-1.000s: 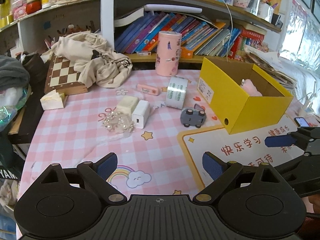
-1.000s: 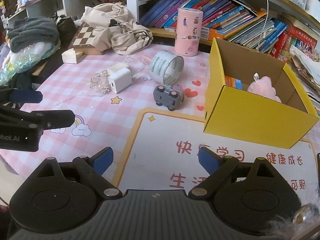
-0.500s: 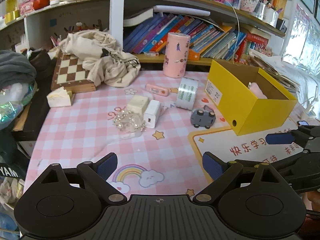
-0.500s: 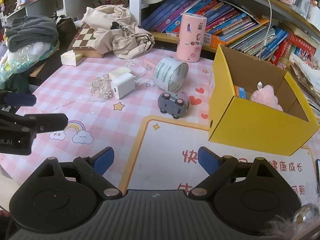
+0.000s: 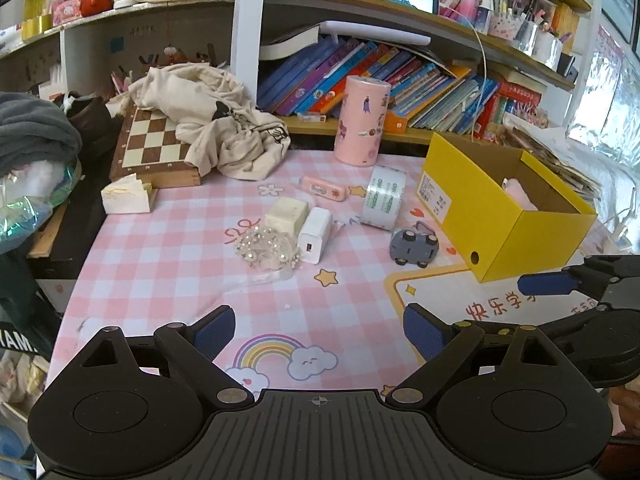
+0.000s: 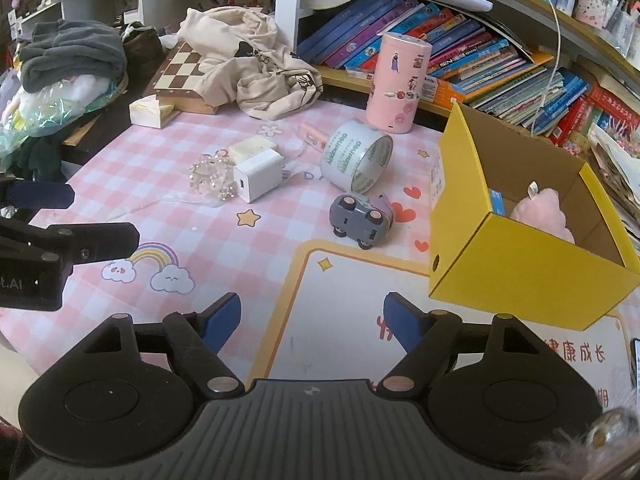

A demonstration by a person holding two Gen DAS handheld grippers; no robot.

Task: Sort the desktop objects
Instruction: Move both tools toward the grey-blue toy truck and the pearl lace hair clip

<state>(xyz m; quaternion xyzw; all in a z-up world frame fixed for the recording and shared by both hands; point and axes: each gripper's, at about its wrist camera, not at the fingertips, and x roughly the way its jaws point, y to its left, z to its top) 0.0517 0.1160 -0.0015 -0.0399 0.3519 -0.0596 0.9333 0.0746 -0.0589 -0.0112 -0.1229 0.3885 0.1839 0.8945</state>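
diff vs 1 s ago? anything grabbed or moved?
Nothing grabbed or released. The right gripper has narrowed and its jaws are closing on nothing. The left gripper is open as before. Toy car, tape roll, charger and yellow box stayed put.

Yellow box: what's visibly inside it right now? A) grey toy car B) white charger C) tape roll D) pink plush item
D: a pink plush item lies inside the yellow box, while the grey toy car, tape roll and white charger all sit out on the pink checked mat.
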